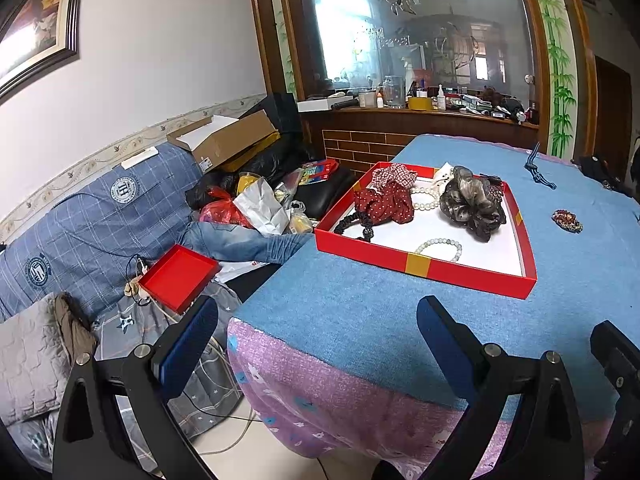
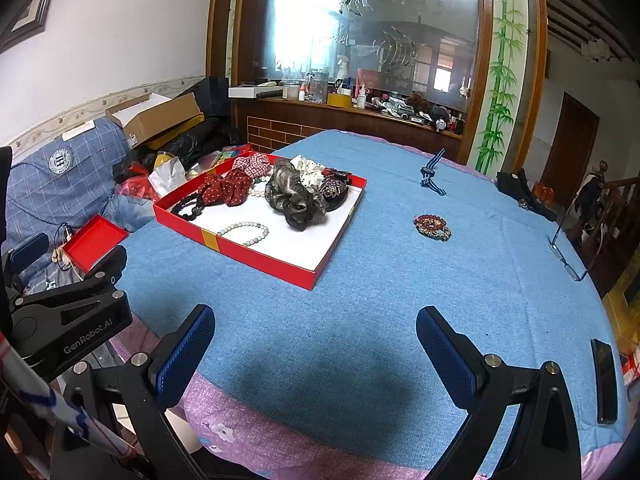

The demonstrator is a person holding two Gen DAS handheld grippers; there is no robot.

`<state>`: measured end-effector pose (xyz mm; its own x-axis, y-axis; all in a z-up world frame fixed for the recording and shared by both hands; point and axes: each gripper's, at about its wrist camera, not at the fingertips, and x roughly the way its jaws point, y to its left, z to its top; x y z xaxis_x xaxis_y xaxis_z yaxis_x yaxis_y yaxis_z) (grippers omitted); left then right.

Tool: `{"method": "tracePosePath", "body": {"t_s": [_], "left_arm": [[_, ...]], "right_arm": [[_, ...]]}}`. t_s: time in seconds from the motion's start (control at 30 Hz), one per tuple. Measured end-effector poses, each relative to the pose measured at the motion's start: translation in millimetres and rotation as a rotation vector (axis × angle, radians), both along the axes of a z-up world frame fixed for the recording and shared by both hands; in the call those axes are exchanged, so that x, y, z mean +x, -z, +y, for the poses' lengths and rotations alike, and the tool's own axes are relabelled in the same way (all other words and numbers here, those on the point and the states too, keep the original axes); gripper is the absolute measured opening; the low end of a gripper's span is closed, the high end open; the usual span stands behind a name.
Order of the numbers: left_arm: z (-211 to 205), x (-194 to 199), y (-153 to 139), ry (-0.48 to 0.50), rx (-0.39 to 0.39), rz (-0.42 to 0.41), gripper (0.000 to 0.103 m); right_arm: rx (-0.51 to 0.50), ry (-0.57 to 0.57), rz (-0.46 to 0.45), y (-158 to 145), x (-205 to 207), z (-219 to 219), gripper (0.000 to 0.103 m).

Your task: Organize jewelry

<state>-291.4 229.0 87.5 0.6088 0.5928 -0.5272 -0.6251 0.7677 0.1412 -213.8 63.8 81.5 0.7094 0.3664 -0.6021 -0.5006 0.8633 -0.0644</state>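
Left wrist view: the left gripper (image 1: 318,344) hangs over the near corner of the blue tablecloth (image 1: 360,320), its blue-padded fingers spread wide and holding nothing. Beyond it lies the red tray (image 1: 420,266), the landmark for all positions. Inside the tray rest a red dotted scrunchie (image 1: 384,202), a grey-brown scrunchie (image 1: 472,202), a black beaded bracelet (image 1: 356,226) at the left wall, and a pale bead bracelet (image 1: 439,247) near the front wall. To the right of the tray, apart from it, a dark red beaded bracelet (image 1: 567,221) lies on the cloth; behind that, a striped blue band (image 1: 538,170). Left of the tray, off the table, a red lid (image 1: 180,278) rests on the sofa. Right wrist view: the right gripper (image 2: 316,344) is likewise wide and empty, well in front of the tray (image 2: 256,258). The dark red beaded bracelet (image 2: 432,227) lies right of the tray, the striped band (image 2: 431,174) behind it, eyeglasses (image 2: 574,240) farther right, and a black phone (image 2: 604,380) near the cloth's right edge.
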Motion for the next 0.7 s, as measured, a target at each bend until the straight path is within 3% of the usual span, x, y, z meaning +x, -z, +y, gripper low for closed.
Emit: {"method": "tracePosePath", "body": {"t_s": [0.7], "left_arm": [[1.2,-1.2,-0.1,-0.002,0.0,0.002,0.099]], "right_arm": [[0.002,0.001,0.003,-0.2,0.5,-0.5,0.102]]}}
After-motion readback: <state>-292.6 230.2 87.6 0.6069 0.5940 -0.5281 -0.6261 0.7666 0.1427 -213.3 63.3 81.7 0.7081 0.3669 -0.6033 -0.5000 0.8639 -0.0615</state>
